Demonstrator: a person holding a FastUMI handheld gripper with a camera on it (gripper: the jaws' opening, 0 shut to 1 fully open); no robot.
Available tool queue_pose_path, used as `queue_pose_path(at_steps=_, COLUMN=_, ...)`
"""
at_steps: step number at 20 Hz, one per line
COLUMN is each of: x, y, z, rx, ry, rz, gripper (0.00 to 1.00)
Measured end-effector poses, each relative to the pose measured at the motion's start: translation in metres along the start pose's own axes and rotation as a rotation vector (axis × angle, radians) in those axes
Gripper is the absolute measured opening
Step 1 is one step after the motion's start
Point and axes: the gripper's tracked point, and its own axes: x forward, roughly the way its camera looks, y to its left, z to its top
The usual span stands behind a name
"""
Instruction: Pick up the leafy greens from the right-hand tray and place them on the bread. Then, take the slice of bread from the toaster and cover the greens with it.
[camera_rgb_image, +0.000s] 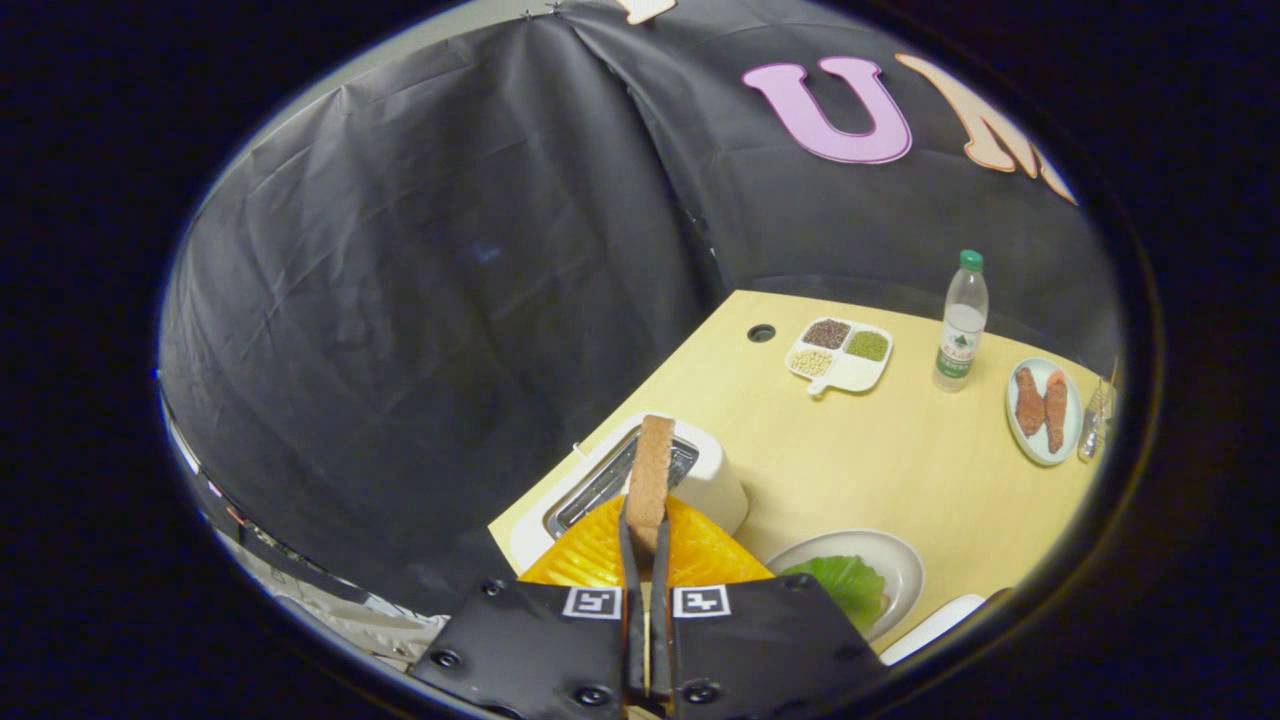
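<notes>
The tool is clenched on the slice of bread, both fingers pressing its faces, the slice standing on edge and lifted above the toaster, which sits just beyond the fingers near the left edge of the desk. Near and to the right lies a plate with the leafy greens on it; whatever bread lies under them is hidden. The step in hand looks like carrying the slice over to cover the greens. To do it well, keep the grip firm, swing right, turn the slice flat and lower it squarely onto the leaf before letting go. Farther off stand a divided dish of grains, a water bottle and a far-right plate with two reddish pieces.
</notes>
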Motion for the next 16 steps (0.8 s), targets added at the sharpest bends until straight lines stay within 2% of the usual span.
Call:
queue_pose_path(at_steps=4, x=-0.013, y=-0.027, z=-0.01, rx=-0.006, ry=-0.006, rz=-0.046, gripper=0.05)
queue_pose_path(at_steps=16, x=-0.018, y=-0.094, z=-0.074, rx=0.136, ry=0.044, rz=-0.128, gripper=0.05)
